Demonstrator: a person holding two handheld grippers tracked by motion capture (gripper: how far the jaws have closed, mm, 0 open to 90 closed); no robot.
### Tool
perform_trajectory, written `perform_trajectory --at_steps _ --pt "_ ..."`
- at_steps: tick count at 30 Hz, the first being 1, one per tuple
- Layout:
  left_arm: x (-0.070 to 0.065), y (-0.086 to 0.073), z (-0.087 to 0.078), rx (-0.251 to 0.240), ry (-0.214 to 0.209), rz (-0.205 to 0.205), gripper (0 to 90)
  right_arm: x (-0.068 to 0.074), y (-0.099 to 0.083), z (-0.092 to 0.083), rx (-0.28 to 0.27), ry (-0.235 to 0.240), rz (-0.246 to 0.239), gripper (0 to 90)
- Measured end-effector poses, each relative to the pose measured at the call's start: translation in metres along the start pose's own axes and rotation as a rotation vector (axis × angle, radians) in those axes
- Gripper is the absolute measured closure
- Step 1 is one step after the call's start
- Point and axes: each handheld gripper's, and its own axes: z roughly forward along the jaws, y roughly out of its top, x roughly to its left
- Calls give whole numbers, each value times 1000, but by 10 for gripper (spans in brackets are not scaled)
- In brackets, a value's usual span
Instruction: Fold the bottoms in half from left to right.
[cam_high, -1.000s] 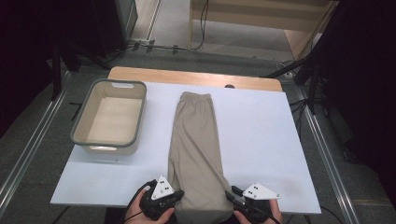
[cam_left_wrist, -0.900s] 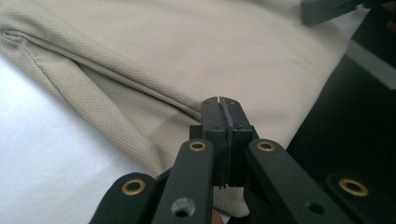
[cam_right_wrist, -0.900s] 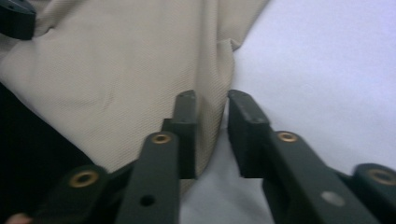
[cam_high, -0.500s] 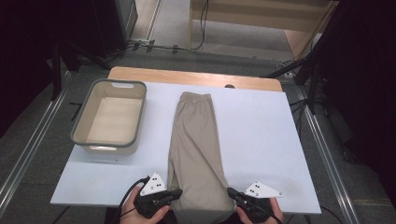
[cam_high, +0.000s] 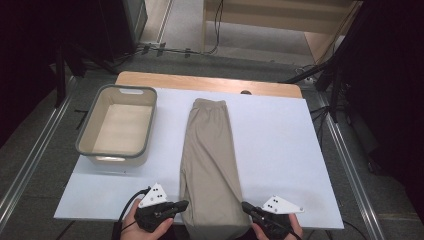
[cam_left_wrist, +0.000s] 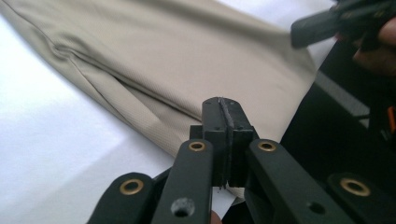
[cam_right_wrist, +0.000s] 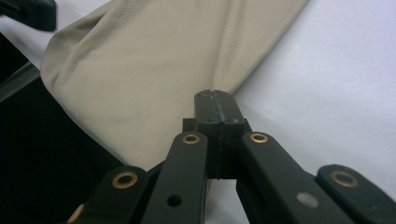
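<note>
Your left gripper (cam_high: 184, 203) and right gripper (cam_high: 246, 205) have jaws pressed together beside the trousers (cam_high: 209, 165), pinching nothing; lifting now could leave the cloth behind.

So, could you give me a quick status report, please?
Left hand-held gripper and right hand-held gripper shut at the trousers' near end. Trousers flat on the board. Bin off left.

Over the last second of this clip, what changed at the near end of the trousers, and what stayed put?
Both hands drew back a little toward the near edge. The right gripper closed at the trousers' right hem corner; the left gripper, shut at the left corner, has just been opening slightly. Whether either pinches cloth cannot be told. Trousers, bin and white board stayed as they were.
</note>
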Motion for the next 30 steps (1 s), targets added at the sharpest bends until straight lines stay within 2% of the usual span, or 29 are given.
perform_trajectory --at_steps 2,3,4,5,6,8,10,13,15,17,18,20,21,25,30 --pt "-5 0 9 27 61 11 629 0 0 0 0 -3 4 887" --pt "-9 1 15 39 87 21 566 0 -1 0 1 -5 3 887" --pt "-11 1 18 50 118 30 520 -1 -1 0 -5 -21 0 886" --pt "-13 1 21 56 131 34 491 -1 -2 0 -8 -33 3 880" --pt "-16 1 24 60 159 45 478 -1 -2 0 -12 -40 5 821" --pt "-19 2 26 61 183 47 492 -1 -3 2 -23 -53 -2 657" --pt "-21 3 28 55 204 48 558 -1 -4 6 5 -70 -11 568" --pt "-21 3 28 50 221 57 688 -1 -7 13 29 -80 -17 570" --pt "-20 3 29 53 210 62 795 0 -6 13 32 -98 -22 685" --pt "-18 4 28 52 182 52 881 -1 -6 13 36 -76 -10 752" --pt "-16 4 27 52 167 46 891 -1 -6 13 37 -77 -10 812" --pt "-15 4 27 48 159 36 898 -2 -6 12 39 -55 -6 861" --pt "-11 4 24 41 126 20 900 -2 -5 11 34 -46 -1 871" --pt "-6 5 18 0 71 -19 900 -2 -3 8 13 -26 10 880" --pt "-3 7 11 -14 39 -27 900 -1 0 3 -5 4 27 881"
